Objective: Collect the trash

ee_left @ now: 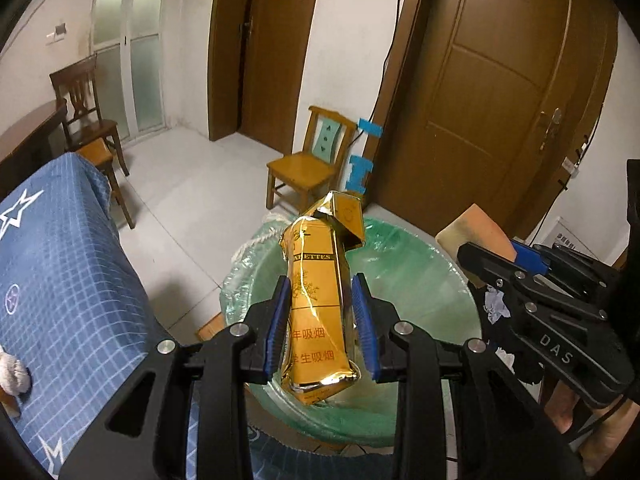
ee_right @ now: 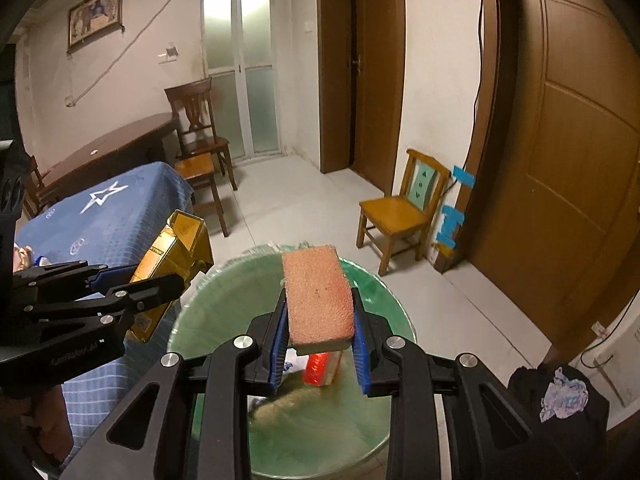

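Note:
My left gripper point(ee_left: 320, 320) is shut on a gold cigarette carton point(ee_left: 318, 304) with a torn-open top, held upright over the trash bin point(ee_left: 416, 292) lined with a green bag. My right gripper point(ee_right: 320, 340) is shut on an orange-brown scouring sponge point(ee_right: 318, 300) and holds it over the same bin point(ee_right: 224, 300). In the right wrist view the left gripper point(ee_right: 132, 292) and its carton point(ee_right: 172, 256) show at the left rim. In the left wrist view the right gripper point(ee_left: 516, 268) and the sponge point(ee_left: 476, 232) show at the right rim. A red box point(ee_right: 322, 368) and other scraps lie inside the bin.
A table under a blue star-print cloth point(ee_left: 60, 272) stands left of the bin. A small yellow wooden chair point(ee_right: 404, 212) stands by the wall behind it, next to brown doors point(ee_right: 568, 168). Dark chairs point(ee_right: 200, 136) and a dark table point(ee_right: 108, 156) stand further back.

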`<state>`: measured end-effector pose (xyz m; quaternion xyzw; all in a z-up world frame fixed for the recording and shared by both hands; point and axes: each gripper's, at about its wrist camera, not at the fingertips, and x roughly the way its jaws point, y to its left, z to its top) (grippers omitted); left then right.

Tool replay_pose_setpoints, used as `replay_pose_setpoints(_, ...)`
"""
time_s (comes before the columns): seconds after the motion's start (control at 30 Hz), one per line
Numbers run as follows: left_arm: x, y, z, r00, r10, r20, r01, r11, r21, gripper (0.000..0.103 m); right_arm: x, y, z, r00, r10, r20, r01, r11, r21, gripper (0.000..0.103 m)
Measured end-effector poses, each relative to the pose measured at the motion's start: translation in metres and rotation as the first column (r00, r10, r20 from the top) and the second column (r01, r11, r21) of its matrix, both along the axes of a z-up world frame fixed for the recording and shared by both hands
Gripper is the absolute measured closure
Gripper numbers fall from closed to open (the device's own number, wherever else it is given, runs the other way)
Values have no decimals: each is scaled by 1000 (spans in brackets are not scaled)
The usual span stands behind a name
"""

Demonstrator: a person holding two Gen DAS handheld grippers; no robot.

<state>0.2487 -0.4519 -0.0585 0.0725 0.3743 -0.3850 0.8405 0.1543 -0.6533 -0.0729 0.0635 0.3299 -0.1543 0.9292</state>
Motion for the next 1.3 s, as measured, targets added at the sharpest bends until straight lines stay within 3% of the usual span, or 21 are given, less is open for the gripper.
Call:
replay_pose_setpoints(0.23, 4, -14, -11, 1000, 2, -16, -1, 1000, 21, 73, 9, 13, -24, 1000, -9, -23, 9, 1000, 16, 74)
replay_pose_setpoints(0.6, 10, -21, -17, 1000, 5, -25, -4, 999, 40, 68, 12, 28, -35, 1000, 7, -22, -7, 1000, 24, 73)
replay_pose_setpoints(0.63, 10, -21, -17, 1000, 8, -24, -7, 999, 43, 59, 12, 29, -35, 1000, 5, -17, -5, 1000, 28, 67)
replay_pose_setpoints(0.67, 11, -21, -16, 1000, 14, -19, -13, 999, 42, 43, 9, 28, -34, 1000, 1, -9, 0, 1000, 28, 62)
replay_pose_setpoints(0.7, 10, -19, -15, 1000, 24, -10, -24, 999, 38, 37, 7, 27, -33, 1000, -10, 2, 10, 1000, 26, 51)
replay_pose_setpoints(0.73, 10, -17, -14, 999, 32, 0, -32, 999, 36, 33, 6, 26, -33, 1000, -17, 9, 16, 999, 29, 49)
replay_pose_setpoints(1.13, 5, 3, -7, 999, 39, 8, -39, 999, 34, 33, -5, 40, -23, 1000, -7, 30, 6, 1000, 28, 49)
replay_pose_setpoints(1.3, -6, 37, 3, 999, 42, 25, -42, 998, 39, 33, -13, 80, -12, 995, 70, 74, -72, 997, 24, 44)
